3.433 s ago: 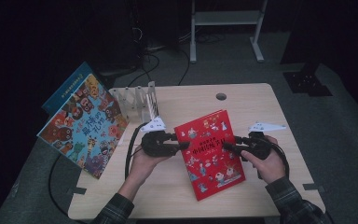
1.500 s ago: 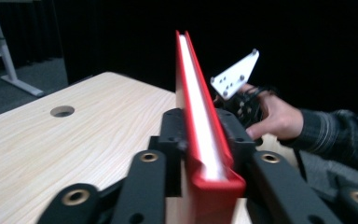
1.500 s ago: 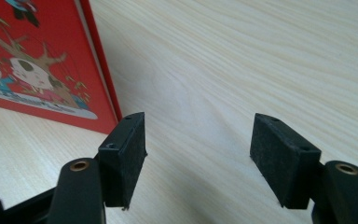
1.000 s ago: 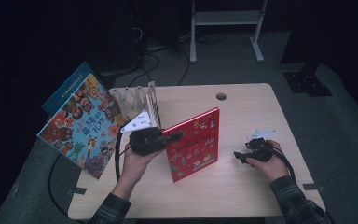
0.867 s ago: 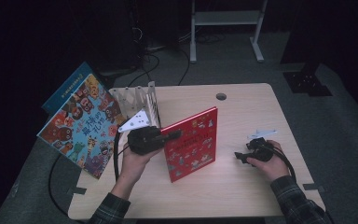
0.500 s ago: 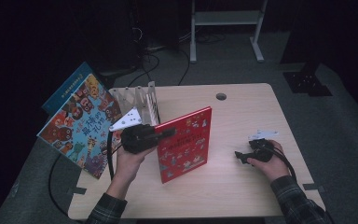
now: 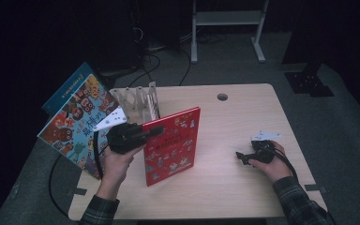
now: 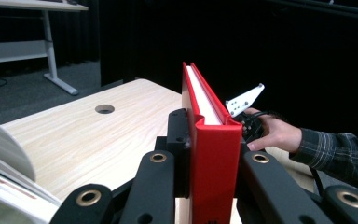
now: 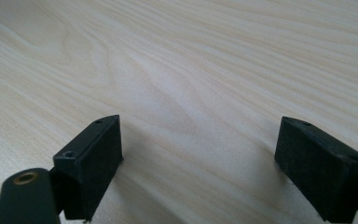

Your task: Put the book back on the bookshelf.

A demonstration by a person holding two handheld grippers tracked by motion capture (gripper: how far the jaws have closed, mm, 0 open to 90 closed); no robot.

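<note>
1. The red picture book (image 7: 172,143) is showing a bright red cover printed with small white and coloured figures; in the left gripper view its red spine (image 8: 214,172) and white page edges are facing the camera
2. The book is standing nearly upright on the light wooden bench (image 7: 225,183), its lower edge on the wood, just in front of the wooden rack (image 7: 138,101)
3. The left claw (image 7: 152,131) is clamping the book at its spine edge, jaws pressing on both covers
4. The right claw (image 7: 240,157) is resting on the bench well to the right of the book, jaws having just been opening, now standing wide with only bare wood between them
5. Compared with the earliest frame, the book is no longer lying flat between both claws; the right claw is off it, and the book is raised and sitting further left
6. Large colourful books (image 7: 77,124) are leaning at the bench's left edge
</note>
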